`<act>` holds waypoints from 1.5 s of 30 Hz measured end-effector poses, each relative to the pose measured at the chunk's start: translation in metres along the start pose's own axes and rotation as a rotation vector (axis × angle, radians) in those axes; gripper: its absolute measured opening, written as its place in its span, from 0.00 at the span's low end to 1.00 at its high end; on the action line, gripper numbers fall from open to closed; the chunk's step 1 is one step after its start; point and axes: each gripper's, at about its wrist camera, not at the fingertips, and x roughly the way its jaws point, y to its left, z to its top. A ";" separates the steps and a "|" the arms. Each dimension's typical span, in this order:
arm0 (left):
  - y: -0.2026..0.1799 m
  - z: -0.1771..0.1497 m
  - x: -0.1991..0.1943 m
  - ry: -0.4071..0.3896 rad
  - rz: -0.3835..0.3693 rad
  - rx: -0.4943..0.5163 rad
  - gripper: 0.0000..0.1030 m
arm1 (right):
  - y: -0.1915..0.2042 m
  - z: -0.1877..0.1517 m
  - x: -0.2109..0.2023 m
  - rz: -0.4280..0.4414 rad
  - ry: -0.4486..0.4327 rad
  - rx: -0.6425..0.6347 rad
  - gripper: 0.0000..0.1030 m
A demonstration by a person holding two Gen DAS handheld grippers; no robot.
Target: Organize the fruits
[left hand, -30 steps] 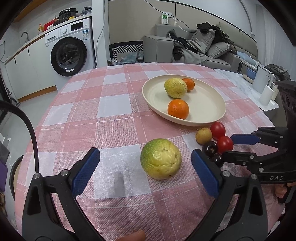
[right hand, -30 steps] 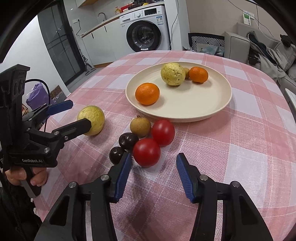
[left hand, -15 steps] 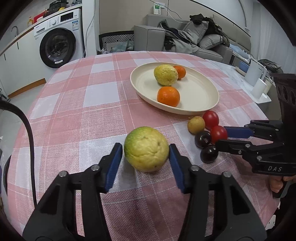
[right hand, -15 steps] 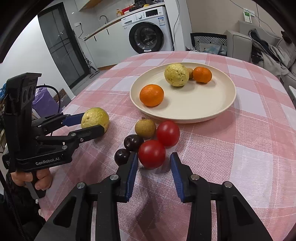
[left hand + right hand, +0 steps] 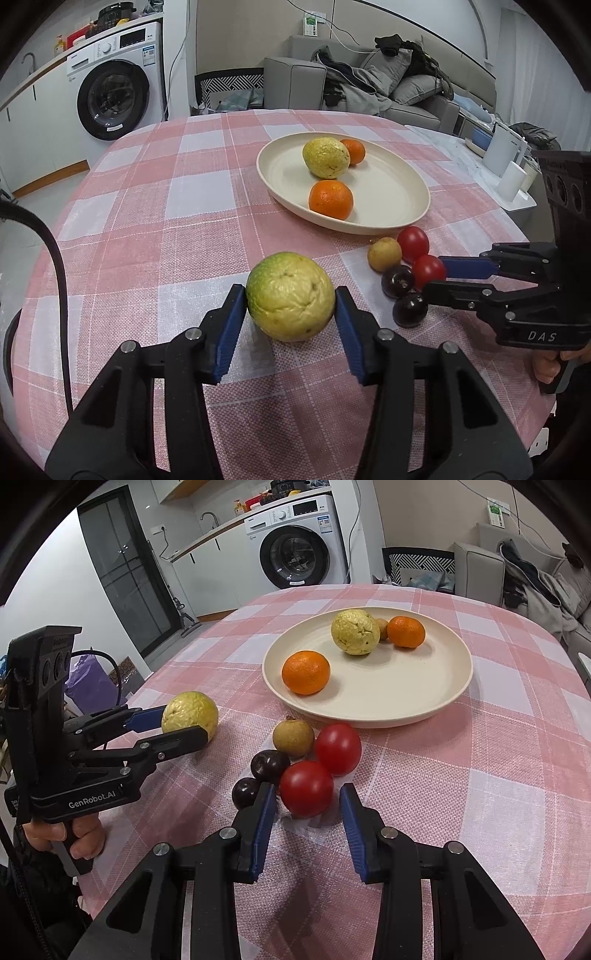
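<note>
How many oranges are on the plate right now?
2. One orange sits at the plate's near-left side; the other orange is at the far side, beside a small brown fruit behind the guava.

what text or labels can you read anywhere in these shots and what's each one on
"DAS": on the body of the right gripper, seen from the left wrist view.
"GenRobot.AI": on the body of the left gripper, seen from the right wrist view.
Washing machine: front panel brand mark and blue sticker are too small to read.
Bottles and boxes on the counter: labels too blurred to read.
Wall panel: print unreadable.
</note>
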 end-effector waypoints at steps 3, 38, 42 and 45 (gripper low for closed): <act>0.000 0.000 0.000 0.000 -0.001 0.000 0.45 | 0.002 -0.001 0.000 0.000 -0.001 -0.009 0.30; -0.003 0.012 -0.034 -0.150 -0.021 -0.018 0.45 | -0.014 0.012 -0.043 0.002 -0.225 0.060 0.28; -0.005 0.016 -0.034 -0.161 -0.022 -0.019 0.45 | -0.018 0.014 -0.045 -0.005 -0.242 0.073 0.28; -0.007 0.022 -0.030 -0.160 -0.025 -0.018 0.45 | -0.021 0.016 -0.048 -0.006 -0.255 0.083 0.28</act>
